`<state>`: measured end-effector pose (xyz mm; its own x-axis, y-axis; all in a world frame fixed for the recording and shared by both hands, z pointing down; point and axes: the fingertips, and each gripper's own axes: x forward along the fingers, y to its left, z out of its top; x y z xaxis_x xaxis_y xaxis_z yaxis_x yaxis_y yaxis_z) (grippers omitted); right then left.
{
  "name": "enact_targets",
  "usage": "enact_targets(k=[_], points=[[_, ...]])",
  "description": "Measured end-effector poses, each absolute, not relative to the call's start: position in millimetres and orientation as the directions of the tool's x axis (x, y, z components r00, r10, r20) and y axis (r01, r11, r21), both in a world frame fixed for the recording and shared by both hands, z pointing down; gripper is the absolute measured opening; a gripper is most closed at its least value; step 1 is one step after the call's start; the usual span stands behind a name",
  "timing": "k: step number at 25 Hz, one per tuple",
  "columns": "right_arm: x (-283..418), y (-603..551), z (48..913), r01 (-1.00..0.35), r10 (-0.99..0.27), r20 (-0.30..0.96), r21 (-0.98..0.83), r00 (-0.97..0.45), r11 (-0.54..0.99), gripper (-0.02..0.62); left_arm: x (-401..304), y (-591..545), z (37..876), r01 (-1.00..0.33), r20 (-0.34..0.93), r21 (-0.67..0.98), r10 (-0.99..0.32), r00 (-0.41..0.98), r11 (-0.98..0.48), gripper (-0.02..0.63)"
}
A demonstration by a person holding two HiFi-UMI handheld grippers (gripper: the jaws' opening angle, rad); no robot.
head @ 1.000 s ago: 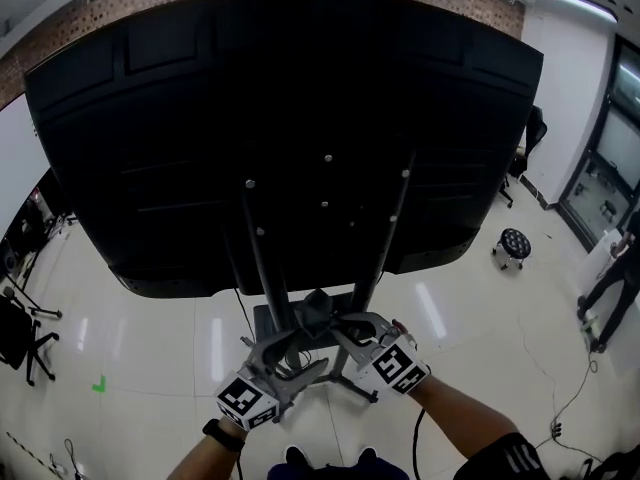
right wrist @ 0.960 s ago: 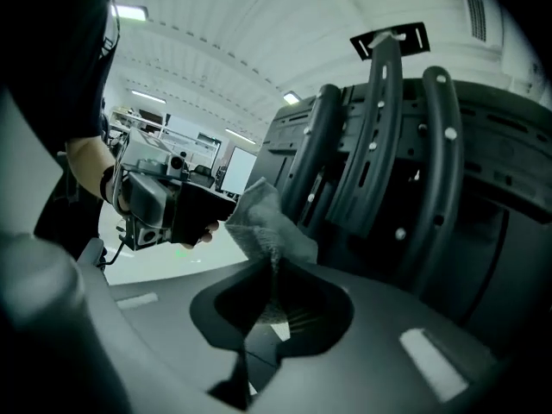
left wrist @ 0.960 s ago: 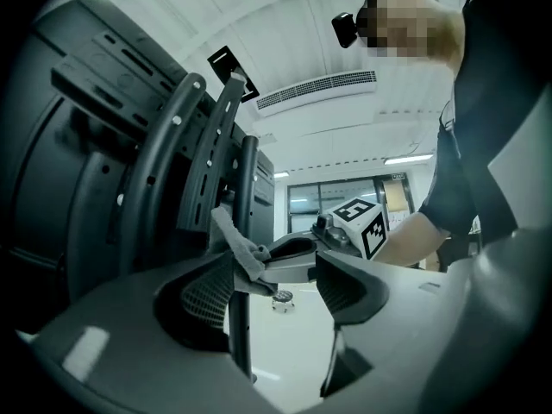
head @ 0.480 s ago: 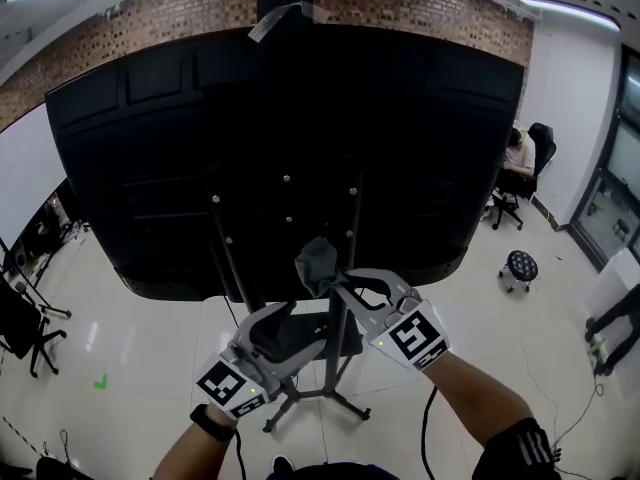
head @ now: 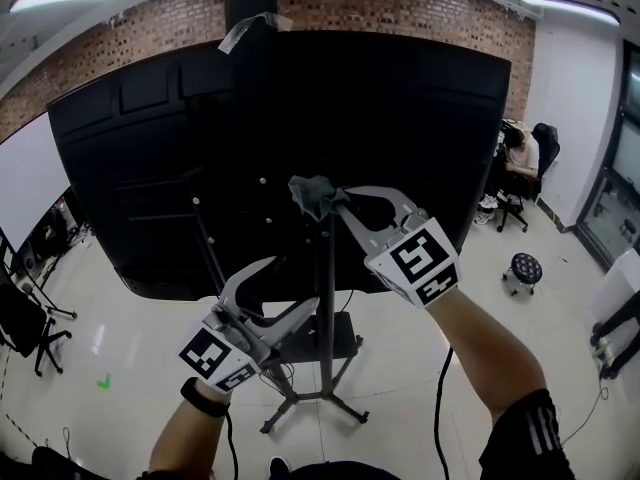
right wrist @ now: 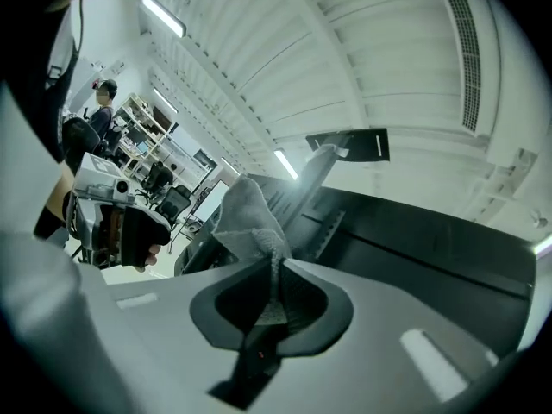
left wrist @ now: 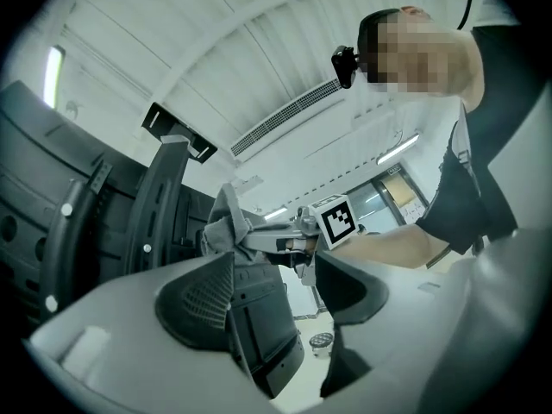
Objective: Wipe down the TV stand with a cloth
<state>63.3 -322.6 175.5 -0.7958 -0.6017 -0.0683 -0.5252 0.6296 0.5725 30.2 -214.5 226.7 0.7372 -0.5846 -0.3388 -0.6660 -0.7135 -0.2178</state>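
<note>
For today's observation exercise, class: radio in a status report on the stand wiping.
Right tool shut on cloth, high by TV stand upright. Left tool open, lower down. TV back close behind.

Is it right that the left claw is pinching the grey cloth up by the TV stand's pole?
Not quite. It is the right claw that is pinching the grey cloth up by the TV stand's pole. The right gripper view shows the cloth clamped between its jaws. The left claw is lower down, open and holding nothing.
</note>
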Motion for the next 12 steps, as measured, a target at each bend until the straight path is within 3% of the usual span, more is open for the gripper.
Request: enact_targets(k=[8,12], points=[[63.8,-334.2,125.8,-0.529,-0.607,-0.101,0.615,-0.788,0.585,0.026,35.2,-226.2,193.0,-0.681,-0.366,-0.243,-0.585,0.724,-0.691,0.319],[63.9,-351.3,137.2,-0.520,-0.633,-0.042,0.615,-0.773,0.593,0.025,32.3,-236.2,194.7,-0.692,-0.359,-0.231,-0.601,0.714,-0.684,0.319]])
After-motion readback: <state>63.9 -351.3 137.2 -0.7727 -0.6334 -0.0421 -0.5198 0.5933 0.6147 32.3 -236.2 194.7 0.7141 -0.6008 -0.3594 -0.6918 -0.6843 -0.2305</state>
